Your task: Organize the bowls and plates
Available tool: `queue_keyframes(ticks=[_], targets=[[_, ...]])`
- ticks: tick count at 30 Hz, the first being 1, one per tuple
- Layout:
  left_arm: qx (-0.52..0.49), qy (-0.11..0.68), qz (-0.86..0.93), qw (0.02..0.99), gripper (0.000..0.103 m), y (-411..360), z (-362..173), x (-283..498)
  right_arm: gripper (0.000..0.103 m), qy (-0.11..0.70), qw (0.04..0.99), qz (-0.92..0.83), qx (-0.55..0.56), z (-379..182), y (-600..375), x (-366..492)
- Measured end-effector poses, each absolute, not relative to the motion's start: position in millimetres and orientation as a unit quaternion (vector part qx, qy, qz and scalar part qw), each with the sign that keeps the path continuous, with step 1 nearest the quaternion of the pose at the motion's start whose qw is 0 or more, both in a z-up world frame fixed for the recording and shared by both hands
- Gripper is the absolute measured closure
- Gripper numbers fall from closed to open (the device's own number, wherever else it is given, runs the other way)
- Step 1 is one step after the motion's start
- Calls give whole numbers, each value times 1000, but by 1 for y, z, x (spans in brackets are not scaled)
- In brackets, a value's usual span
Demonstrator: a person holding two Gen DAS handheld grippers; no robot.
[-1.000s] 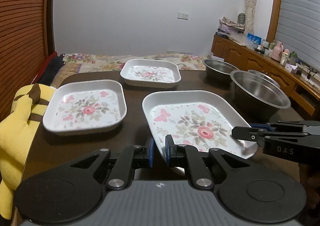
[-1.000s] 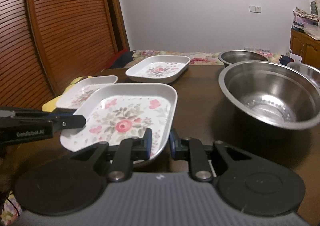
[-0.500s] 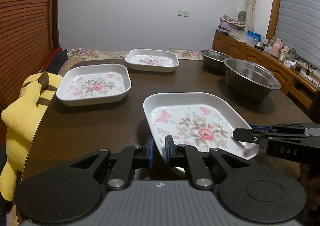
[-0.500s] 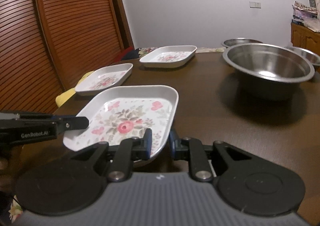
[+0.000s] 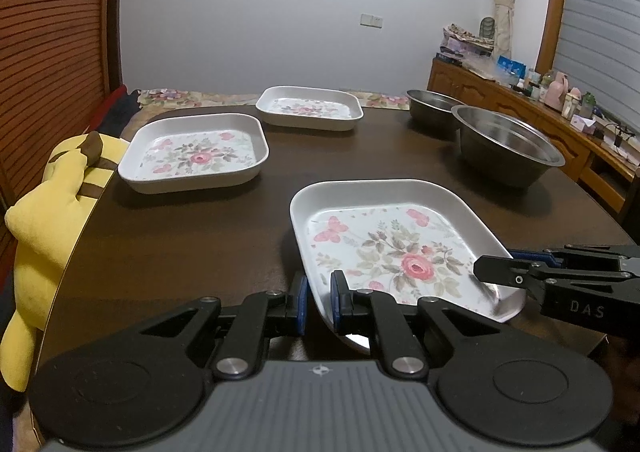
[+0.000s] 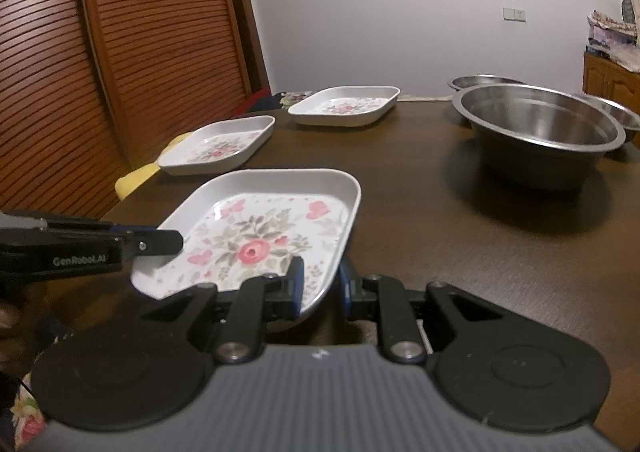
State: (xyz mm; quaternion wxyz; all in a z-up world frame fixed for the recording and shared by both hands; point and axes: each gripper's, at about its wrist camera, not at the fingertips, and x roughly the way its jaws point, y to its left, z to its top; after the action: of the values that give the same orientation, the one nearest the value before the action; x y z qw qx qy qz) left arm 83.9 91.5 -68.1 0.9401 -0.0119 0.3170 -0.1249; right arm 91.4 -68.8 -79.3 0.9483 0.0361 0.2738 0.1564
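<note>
1. Plate (image 5: 394, 248): you hold it between both tools, at the near edge of the table (image 5: 192, 236). The left gripper (image 5: 318, 302) is clamped on its near-left rim, and the right gripper (image 6: 320, 284) is clamped on its near-right rim.
2. Whether its base touches the table or hangs just above it, I cannot tell; it looks tilted toward you.
3. Risk: each grip catches only a thin strip of smooth, glossy rim. If your two hands drift apart or twist against each other, I judge the rim could slip out of one grip and the plate could drop on its corner.
4. Risk: the big bowl (image 6: 540, 135) stands ahead and to the right of the right gripper. A wide swing that way could knock it; it is bare steel, and would probably slide on the polished wood.
5. Two more plates lie ahead and left of the left gripper: the near plate (image 5: 196, 151) and the far plate (image 5: 310, 111). All three are rounded-square, shallow, white, with a flower print inside.
6. A small bowl (image 5: 432, 109) sits behind the big one. Bowls are round, deep and shiny.
7. If you stack, set the held plate down level, or its raised rim may catch.
</note>
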Motion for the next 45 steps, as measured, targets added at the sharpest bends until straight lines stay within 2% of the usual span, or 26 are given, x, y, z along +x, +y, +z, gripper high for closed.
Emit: queue_keyframes(ticks=[21, 31, 35, 36, 40, 45], targets=[[-30, 320, -111, 940, 89, 99, -71, 90, 82, 265, 950, 157, 47, -80, -71, 88], [-32, 299, -101, 948, 87, 121, -47, 95, 81, 232, 956, 174, 54, -37, -84, 93], [-34, 293, -95, 951, 79, 140, -36, 111, 78, 220, 957, 186, 42, -17, -75, 106], [-36, 291, -95, 952, 77, 145, -34, 114, 73, 219, 956, 191, 39, -14, -70, 110], [-15, 280, -79, 957, 61, 163, -24, 134, 71, 223, 952, 206, 28, -5, -50, 130], [-5, 283, -69, 957, 60, 193, -21, 160, 70, 236, 943, 233, 22, 3, -24, 150]])
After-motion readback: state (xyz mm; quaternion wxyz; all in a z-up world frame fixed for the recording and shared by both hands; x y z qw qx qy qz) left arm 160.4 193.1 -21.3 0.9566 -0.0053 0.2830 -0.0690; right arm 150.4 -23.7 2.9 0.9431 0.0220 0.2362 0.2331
